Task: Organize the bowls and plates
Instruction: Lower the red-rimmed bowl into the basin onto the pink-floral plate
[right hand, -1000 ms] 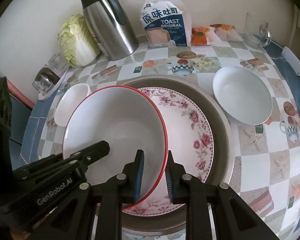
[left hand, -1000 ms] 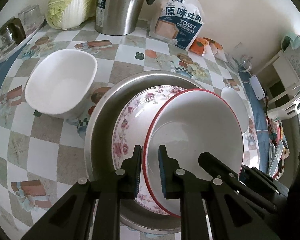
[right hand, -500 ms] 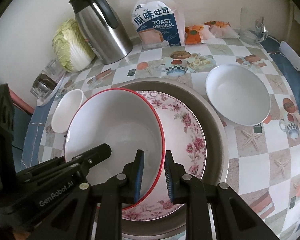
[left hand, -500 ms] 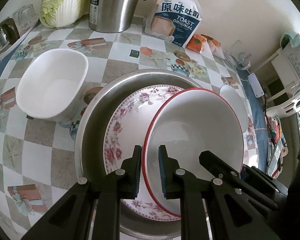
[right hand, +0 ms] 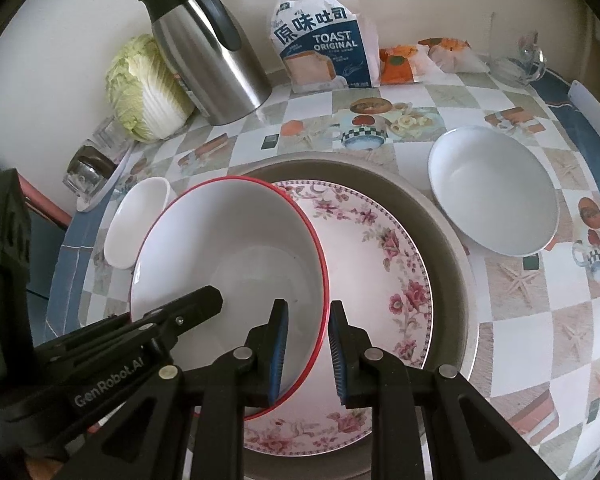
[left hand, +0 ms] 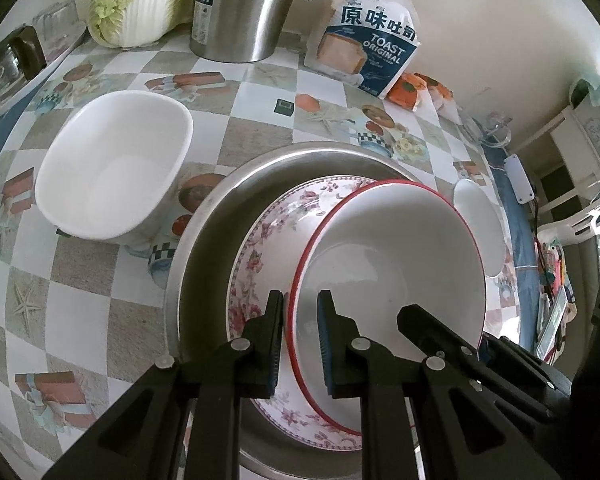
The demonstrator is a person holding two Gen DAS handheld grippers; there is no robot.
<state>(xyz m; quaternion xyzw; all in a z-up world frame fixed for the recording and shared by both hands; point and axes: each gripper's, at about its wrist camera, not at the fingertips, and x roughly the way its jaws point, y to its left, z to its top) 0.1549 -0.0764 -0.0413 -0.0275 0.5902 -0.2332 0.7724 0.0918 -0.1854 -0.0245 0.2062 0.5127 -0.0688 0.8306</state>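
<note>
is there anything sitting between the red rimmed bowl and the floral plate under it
Nothing visible. Both grippers, left and right, clamp the red-rimmed bowl by its rim, and the floral plate under it in the metal basin looks bare.

Two matte black plastic handheld tools, same build on both sides

The left tool and the right tool each have two angular black fingers with triangular cutouts lower down, round silver screw heads at the linkage joints, and ribbed blue rubber pads on the inner faces of the tips. From the right wrist cam you can read white "GenRobot.AI" lettering printed along the side of the left tool's body.
</note>
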